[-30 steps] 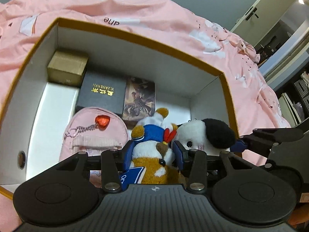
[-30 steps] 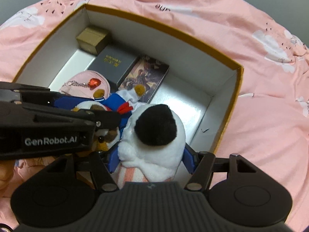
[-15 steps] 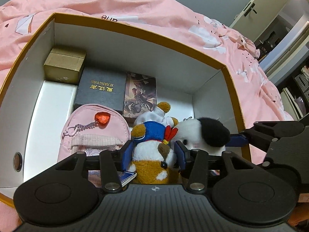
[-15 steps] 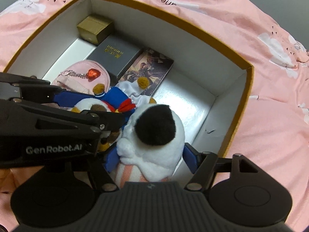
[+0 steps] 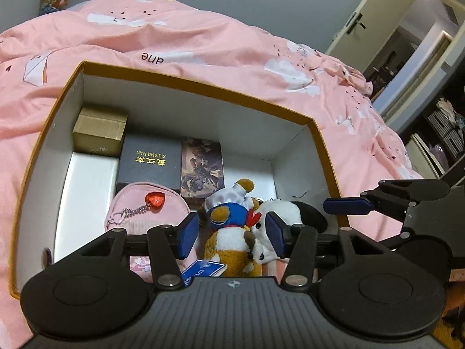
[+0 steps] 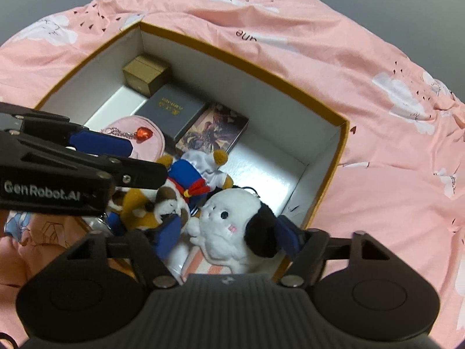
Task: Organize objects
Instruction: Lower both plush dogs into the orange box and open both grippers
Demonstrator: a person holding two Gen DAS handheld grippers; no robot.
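Observation:
An open box with an orange rim (image 5: 203, 83) (image 6: 250, 67) lies on a pink bed cover. A brown-and-white plush in a blue sailor top (image 5: 232, 232) (image 6: 174, 192) lies inside near the front. My left gripper (image 5: 231, 234) is open, its blue pads apart on either side of this plush. A white plush with a black ear (image 6: 235, 224) (image 5: 286, 215) lies beside it. My right gripper (image 6: 229, 235) is open around the white plush, pads clear of it.
In the box are a tan carton (image 5: 100, 131), a black case with gold lettering (image 5: 149, 161), a picture box (image 5: 202, 168) and a pink pouch with a red heart charm (image 5: 145, 209). A door (image 5: 369, 20) and shelves stand at the right.
Both grippers have opened and let go of their plush toys, which now lie in the box. Both grippers have drawn back and up, showing more of the bed.

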